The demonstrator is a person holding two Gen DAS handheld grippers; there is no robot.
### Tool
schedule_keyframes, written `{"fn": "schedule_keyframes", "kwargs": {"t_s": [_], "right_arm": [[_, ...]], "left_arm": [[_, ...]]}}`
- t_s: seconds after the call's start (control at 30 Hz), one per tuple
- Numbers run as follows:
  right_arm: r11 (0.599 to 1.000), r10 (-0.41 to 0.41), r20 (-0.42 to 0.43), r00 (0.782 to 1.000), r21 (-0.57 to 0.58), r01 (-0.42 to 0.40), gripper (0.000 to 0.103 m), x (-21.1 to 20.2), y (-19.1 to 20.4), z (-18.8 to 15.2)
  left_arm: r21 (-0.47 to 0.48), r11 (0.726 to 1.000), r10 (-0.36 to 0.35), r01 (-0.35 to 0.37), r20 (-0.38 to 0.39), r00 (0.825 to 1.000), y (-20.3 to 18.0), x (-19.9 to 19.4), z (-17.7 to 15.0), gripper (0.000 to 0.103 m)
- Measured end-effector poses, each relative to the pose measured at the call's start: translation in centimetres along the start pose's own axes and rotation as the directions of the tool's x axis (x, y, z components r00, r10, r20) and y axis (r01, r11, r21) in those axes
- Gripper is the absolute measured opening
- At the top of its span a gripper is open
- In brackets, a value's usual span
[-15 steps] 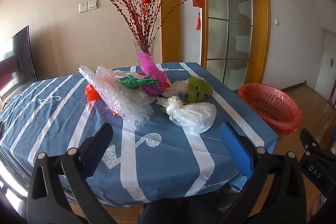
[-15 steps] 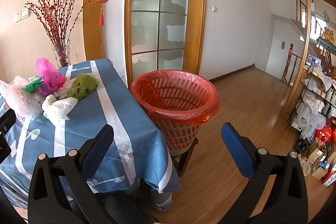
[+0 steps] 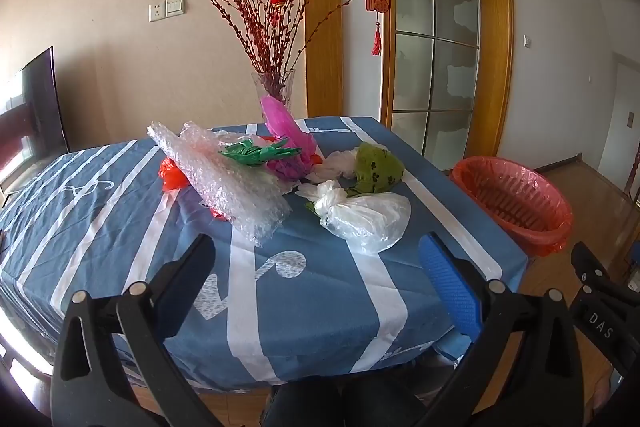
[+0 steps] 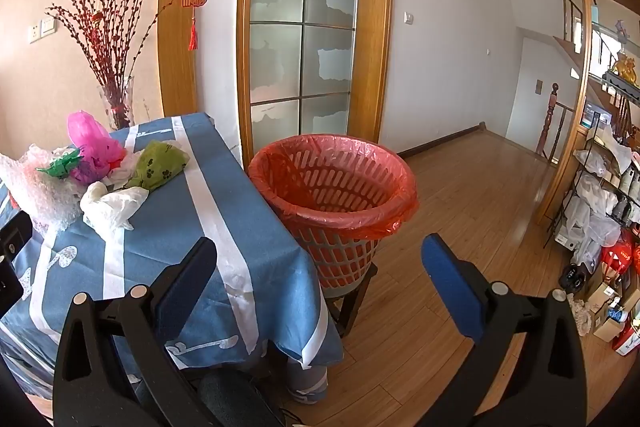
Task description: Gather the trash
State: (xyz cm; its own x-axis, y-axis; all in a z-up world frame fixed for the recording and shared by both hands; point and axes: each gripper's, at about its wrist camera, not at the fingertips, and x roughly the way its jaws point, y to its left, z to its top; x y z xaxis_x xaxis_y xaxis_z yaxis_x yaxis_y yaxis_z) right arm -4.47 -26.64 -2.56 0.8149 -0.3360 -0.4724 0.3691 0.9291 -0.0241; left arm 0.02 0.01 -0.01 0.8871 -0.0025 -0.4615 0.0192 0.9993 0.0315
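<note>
Several trash bags [image 3: 366, 217] on table [image 3: 100, 227], basket [image 4: 334, 195] beside

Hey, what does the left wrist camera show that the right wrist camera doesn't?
Only the left wrist view shows the dark screen by the wall and the red bag under the bubble wrap.

Only the right wrist view shows the cluttered shelf rack and the stair railing.

Both show the blue-clothed table, the white bag, the pink bag, the vase and the red-lined basket.
</note>
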Motion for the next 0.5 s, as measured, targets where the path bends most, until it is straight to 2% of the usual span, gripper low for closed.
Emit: {"fn": "schedule_keyframes", "kwargs": {"t_s": [0.5], "right_arm": [[1.000, 0.000, 0.002, 1.000, 0.000, 0.000, 0.101, -0.05, 0.00, -0.01]], "left_arm": [[-0.003, 1.000, -0.001, 0.001, -0.003, 1.000, 0.02, 0.02, 0.01, 0.099]]}}
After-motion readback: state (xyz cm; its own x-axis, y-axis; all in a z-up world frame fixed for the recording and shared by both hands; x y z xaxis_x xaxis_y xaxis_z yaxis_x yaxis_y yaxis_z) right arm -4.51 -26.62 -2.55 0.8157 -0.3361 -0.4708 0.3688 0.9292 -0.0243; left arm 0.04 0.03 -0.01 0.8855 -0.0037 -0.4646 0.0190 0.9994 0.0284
